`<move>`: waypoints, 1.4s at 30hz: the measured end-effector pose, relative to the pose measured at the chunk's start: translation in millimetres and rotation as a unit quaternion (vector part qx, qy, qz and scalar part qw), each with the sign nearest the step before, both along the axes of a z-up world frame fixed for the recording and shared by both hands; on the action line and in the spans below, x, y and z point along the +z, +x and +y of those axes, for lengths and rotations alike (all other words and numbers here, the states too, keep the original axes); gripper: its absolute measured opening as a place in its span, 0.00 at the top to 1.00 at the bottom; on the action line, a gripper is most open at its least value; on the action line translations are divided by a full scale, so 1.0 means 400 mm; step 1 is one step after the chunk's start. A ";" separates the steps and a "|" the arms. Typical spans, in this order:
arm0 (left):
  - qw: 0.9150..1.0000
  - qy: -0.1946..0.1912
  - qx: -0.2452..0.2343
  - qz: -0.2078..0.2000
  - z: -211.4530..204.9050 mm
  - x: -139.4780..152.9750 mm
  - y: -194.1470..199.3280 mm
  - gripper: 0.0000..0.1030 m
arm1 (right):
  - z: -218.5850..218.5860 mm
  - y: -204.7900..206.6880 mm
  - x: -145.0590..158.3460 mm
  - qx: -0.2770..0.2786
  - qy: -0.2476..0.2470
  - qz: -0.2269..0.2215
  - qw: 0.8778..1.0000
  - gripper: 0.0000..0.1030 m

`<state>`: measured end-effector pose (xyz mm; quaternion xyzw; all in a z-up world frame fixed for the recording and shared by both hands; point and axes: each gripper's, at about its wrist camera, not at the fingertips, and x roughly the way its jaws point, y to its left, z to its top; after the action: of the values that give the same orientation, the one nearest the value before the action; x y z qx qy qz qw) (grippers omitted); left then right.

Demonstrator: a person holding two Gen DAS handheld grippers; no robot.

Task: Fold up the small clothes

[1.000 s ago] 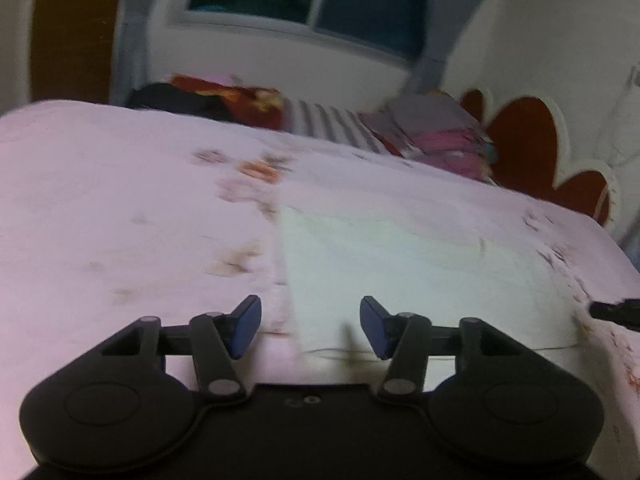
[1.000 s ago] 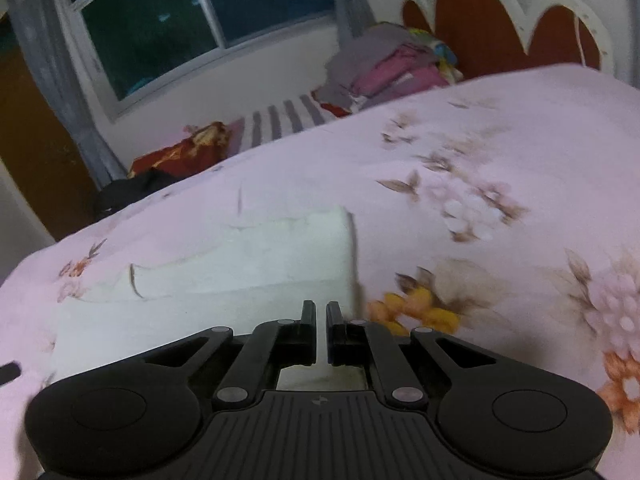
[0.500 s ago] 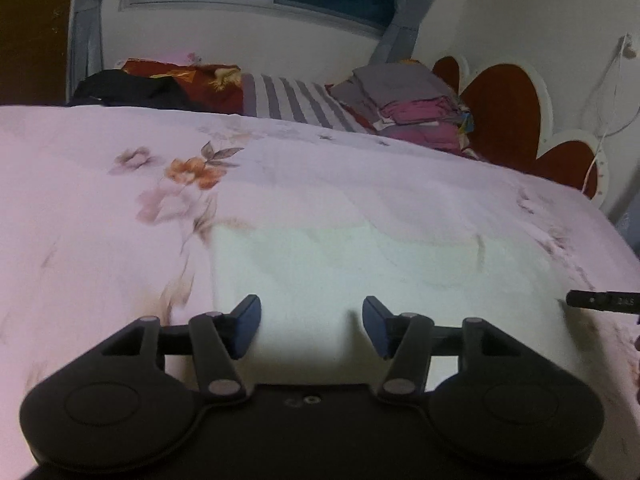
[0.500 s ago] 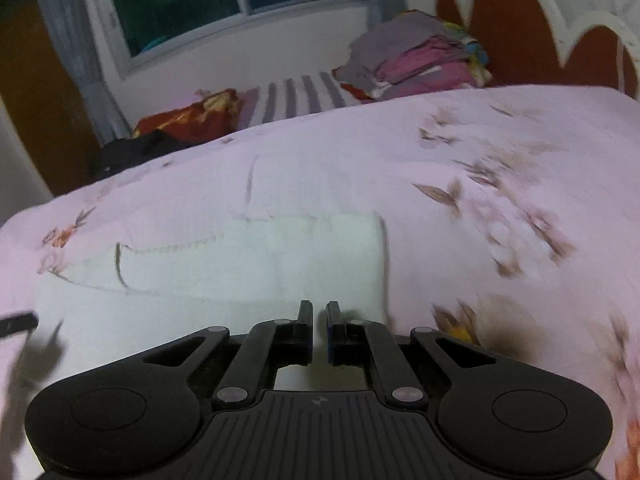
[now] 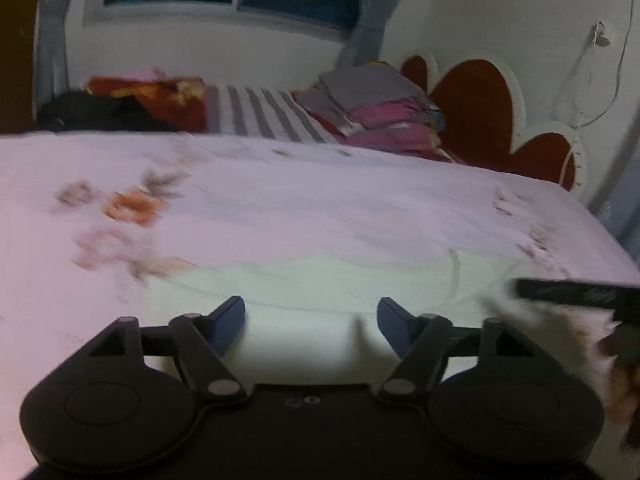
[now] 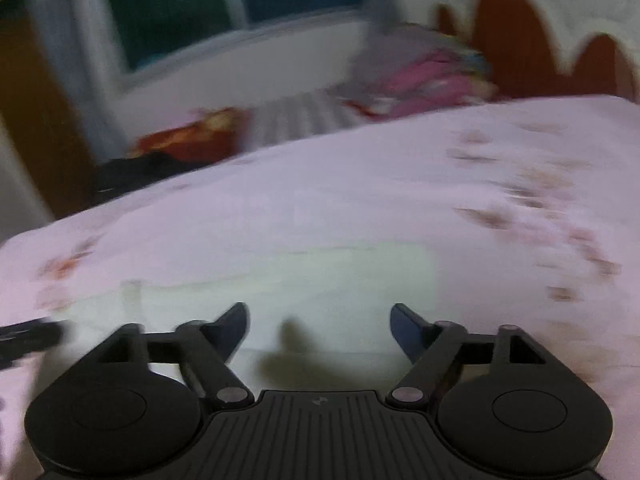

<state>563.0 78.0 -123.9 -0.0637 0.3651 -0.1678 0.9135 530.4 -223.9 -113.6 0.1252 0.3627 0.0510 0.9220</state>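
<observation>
**Pale garment flat on the bed, both grippers open over its near edge**

The garment (image 5: 320, 280) looks light, thin and limp, a soft knit or cotton that should drape the instant it is lifted and hold no shape of its own. It is not fragile, but it will likely slide on the bedsheet (image 5: 280, 208) and bunch if dragged, so a pinch at the edge is a better hold than a push. The sensible places to take it are the two near corners, or the near hem at two points well apart, one for each gripper, so that the cloth rises evenly and can be laid over itself.

It is off-white to very pale green, roughly rectangular as it lies, spread flat with a straight right-hand side in the right wrist view (image 6: 328, 280). A faint seam or fold line crosses its far part; motion blur hides finer detail.

The left gripper (image 5: 311, 314) has just been opening its jaws, and they stand wide apart with nothing between them, only the cloth below. The right gripper (image 6: 319, 320) has just been opening too, from closed, and its jaws also stand apart and empty above the near edge. A stack of folded clothes (image 5: 380, 116) sits at the far side near the headboard (image 5: 480, 120).
</observation>
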 end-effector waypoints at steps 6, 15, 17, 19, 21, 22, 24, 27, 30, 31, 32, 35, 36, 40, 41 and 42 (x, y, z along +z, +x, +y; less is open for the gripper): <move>1.000 0.003 0.006 0.022 -0.091 -0.039 -0.023 0.37 | 0.160 0.022 -0.035 0.072 0.012 0.032 0.997 0.72; 0.997 0.078 0.026 0.006 0.053 -0.071 -0.078 0.37 | -0.033 -0.023 -0.062 -0.035 -0.064 0.037 0.997 0.72; 0.994 0.111 0.013 -0.003 0.033 -0.059 -0.082 0.38 | -0.073 -0.025 -0.070 -0.049 -0.068 0.044 0.996 0.72; 0.993 0.113 0.012 -0.017 0.016 -0.030 -0.098 0.40 | -0.077 -0.030 -0.051 -0.055 -0.067 0.040 0.995 0.72; 0.995 0.091 0.016 -0.027 0.002 -0.005 -0.123 0.39 | -0.060 -0.052 -0.020 -0.042 -0.055 0.022 0.997 0.72; 0.997 0.075 0.015 -0.023 -0.012 0.002 -0.138 0.38 | -0.039 -0.063 -0.009 -0.027 -0.044 0.019 0.998 0.72; 0.997 0.069 0.008 -0.025 -0.059 0.006 -0.161 0.38 | 0.018 -0.088 0.005 0.021 -0.029 0.016 0.999 0.72; 0.998 0.059 0.004 -0.017 -0.104 -0.010 -0.194 0.38 | 0.105 -0.115 0.001 0.090 -0.015 0.017 0.996 0.72; 0.996 0.084 0.011 0.009 -0.100 -0.048 -0.203 0.38 | 0.152 -0.142 -0.014 0.130 -0.036 0.022 0.991 0.72; 0.996 0.085 0.006 0.003 -0.086 -0.055 -0.210 0.38 | 0.144 -0.144 -0.025 0.125 -0.054 0.032 0.990 0.72; 0.996 0.084 0.000 -0.003 -0.072 -0.056 -0.217 0.38 | 0.121 -0.139 -0.037 0.105 -0.066 0.035 0.992 0.72; 0.996 0.088 -0.002 -0.004 -0.036 -0.046 -0.226 0.38 | -0.010 -0.124 -0.040 -0.011 -0.083 0.037 0.996 0.72; 0.997 0.080 -0.001 -0.005 -0.026 -0.043 -0.228 0.38 | -0.053 -0.122 -0.033 -0.023 -0.060 0.032 0.997 0.72; 0.997 0.069 0.019 -0.010 0.000 -0.032 -0.212 0.38 | -0.146 -0.107 -0.009 -0.056 -0.032 0.016 0.998 0.72; 0.997 0.067 0.024 -0.009 0.004 -0.031 -0.204 0.38 | -0.163 -0.099 -0.014 -0.056 -0.025 0.019 0.998 0.72; 0.997 0.068 0.026 -0.009 0.003 -0.029 -0.198 0.38 | -0.172 -0.086 -0.021 -0.055 -0.021 0.026 0.998 0.72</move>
<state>483.8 79.3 -135.4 -0.0095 0.3658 -0.1192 0.9230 495.8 -292.6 -122.0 0.1272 0.3805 -0.0103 0.9159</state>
